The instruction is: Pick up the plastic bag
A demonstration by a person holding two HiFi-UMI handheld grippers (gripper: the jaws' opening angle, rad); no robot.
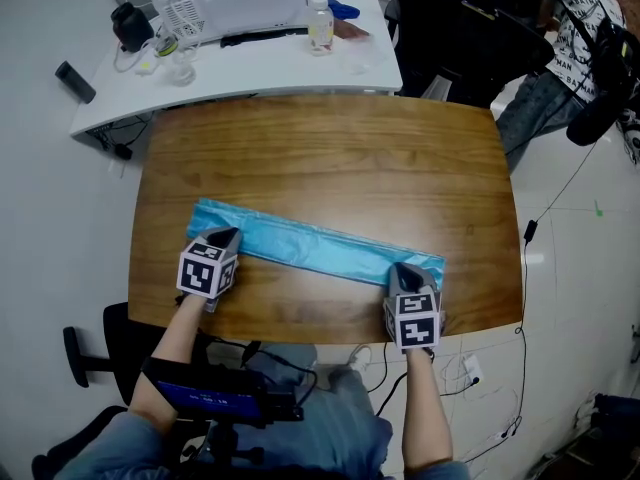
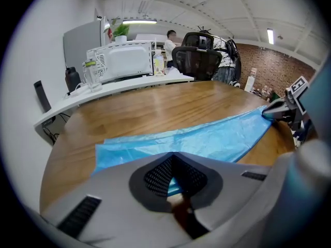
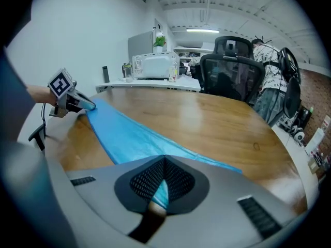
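1. Head view: a long blue plastic bag lies flat, slanting across the wooden table. The left gripper is at its left end and the right gripper at its right end.
2. Left gripper view: the jaws are closed, pinching the bag's blue film.
3. Right gripper view: the jaws are closed, with blue film caught between them.

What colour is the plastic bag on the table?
The plastic bag is light blue, best seen in the head view.
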